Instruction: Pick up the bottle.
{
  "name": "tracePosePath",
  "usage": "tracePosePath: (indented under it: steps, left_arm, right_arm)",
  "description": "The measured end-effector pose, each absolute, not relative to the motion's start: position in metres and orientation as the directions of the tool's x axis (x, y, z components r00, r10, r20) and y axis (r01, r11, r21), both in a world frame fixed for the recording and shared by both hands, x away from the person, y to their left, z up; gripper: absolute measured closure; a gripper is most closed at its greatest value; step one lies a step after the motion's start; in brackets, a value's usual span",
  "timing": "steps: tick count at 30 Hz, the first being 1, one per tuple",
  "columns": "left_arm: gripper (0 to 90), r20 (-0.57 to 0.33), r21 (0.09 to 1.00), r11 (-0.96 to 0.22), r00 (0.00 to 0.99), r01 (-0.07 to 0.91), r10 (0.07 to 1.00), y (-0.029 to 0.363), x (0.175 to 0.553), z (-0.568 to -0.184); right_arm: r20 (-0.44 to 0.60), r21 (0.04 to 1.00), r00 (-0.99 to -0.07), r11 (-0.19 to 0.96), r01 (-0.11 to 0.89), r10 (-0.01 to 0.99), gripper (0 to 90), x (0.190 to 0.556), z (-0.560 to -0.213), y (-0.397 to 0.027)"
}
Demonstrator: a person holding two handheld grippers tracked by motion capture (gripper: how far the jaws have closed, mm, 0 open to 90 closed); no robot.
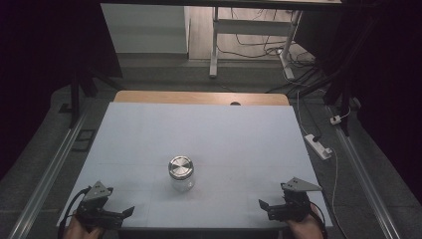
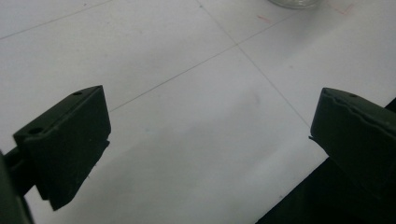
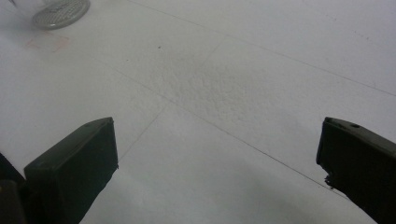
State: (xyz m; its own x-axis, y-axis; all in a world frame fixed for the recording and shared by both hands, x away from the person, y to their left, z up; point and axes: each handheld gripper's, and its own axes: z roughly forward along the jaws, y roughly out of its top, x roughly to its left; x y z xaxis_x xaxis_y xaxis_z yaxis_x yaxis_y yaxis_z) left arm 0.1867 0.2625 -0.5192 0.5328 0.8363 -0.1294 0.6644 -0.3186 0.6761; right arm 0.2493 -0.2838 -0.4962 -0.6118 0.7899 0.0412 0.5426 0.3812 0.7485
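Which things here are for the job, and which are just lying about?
For the job:
jar
lid
left gripper, open
right gripper, open

Just lying about:
power strip on the floor
cables by the far desk

You have the jar (image 1: 180, 175) standing upright on the tabletop (image 1: 199, 129), roughly midway between its left and right edges and nearer your side than the far edge. Your left tool (image 1: 127, 212) sits at the near left corner and your right tool (image 1: 263, 205) at the near right corner, each well apart from the jar, which lies between them and a little farther from you. Behind the tabletop, on the floor, a desk frame (image 1: 215, 45) stands among cables, and a power strip (image 1: 318, 146) lies on the floor off the tabletop's right edge.
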Motion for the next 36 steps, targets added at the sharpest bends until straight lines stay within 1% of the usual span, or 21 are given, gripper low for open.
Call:
tracePosePath:
  steps: [7,13,18,28,36]
  left_arm:
    - [0.0,-0.138,0.694,-0.329,0.566,0.641,0.813,0.259,0.191,-0.518]
    - [0.0,-0.122,0.709,-0.353,0.598,0.611,0.792,0.255,0.196,-0.517]
    - [0.0,-0.147,0.720,-0.353,0.628,0.598,0.764,0.250,0.203,-0.516]
    - [0.0,-0.167,0.745,-0.329,0.640,0.580,0.750,0.245,0.212,-0.514]
    - [0.0,-0.157,0.736,-0.356,0.657,0.576,0.738,0.233,0.221,-0.516]
  right_arm:
    - [0.040,0.747,-0.613,0.384,0.542,0.789,0.0,0.249,-0.496,-0.284]
    - [0.042,0.746,-0.618,0.387,0.542,0.785,0.0,0.249,-0.496,-0.283]
    - [0.044,0.745,-0.619,0.387,0.544,0.784,0.0,0.249,-0.497,-0.283]
    - [0.047,0.743,-0.622,0.389,0.544,0.781,0.0,0.250,-0.497,-0.283]
    - [0.053,0.741,-0.624,0.388,0.548,0.780,0.0,0.250,-0.497,-0.283]
